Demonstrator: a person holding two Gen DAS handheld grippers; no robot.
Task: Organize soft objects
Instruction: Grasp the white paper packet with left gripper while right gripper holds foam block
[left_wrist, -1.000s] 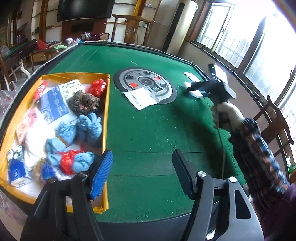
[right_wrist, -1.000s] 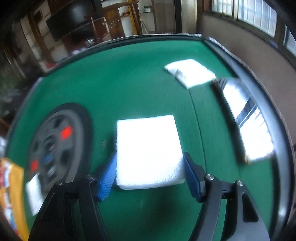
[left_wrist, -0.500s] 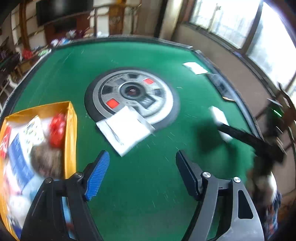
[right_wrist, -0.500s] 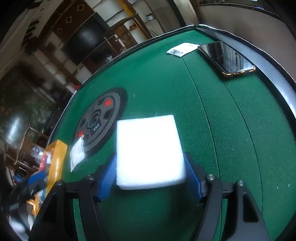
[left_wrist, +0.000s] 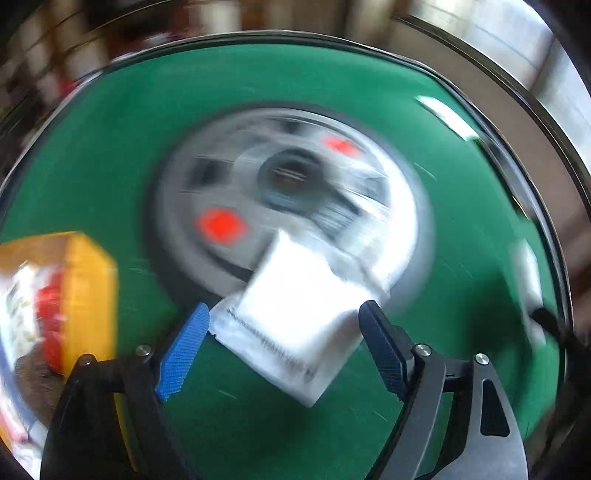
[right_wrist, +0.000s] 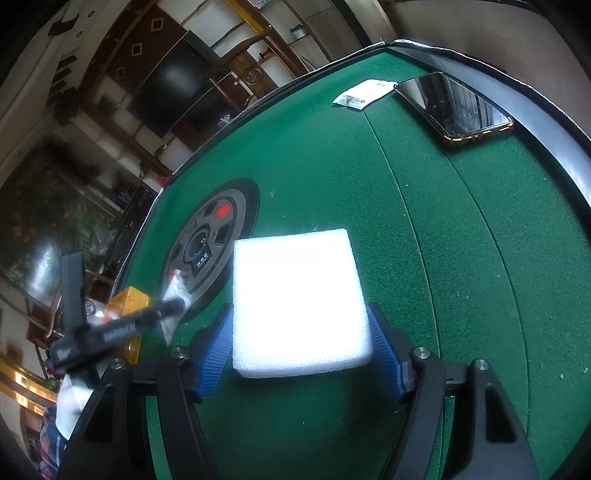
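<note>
My right gripper (right_wrist: 301, 350) is shut on a white foam block (right_wrist: 299, 299) and holds it above the green felt table (right_wrist: 461, 258). My left gripper (left_wrist: 284, 350) is open, its fingers on either side of a white plastic packet (left_wrist: 295, 317) that lies on the felt at the edge of the round grey dial (left_wrist: 291, 199). The left wrist view is motion-blurred. The left gripper also shows in the right wrist view (right_wrist: 173, 306), over that packet (right_wrist: 175, 295). A yellow box (left_wrist: 74, 295) of soft items stands at the left.
A phone (right_wrist: 454, 107) lies near the table's far right rim, with a small white packet (right_wrist: 364, 94) beside it. The yellow box also shows in the right wrist view (right_wrist: 129, 299). Chairs, a television and shelves stand beyond the table.
My left gripper has moved forward from the yellow box to the white packet, which now lies between its open fingers. My right gripper has lifted the foam block and drawn back from the far edge.
</note>
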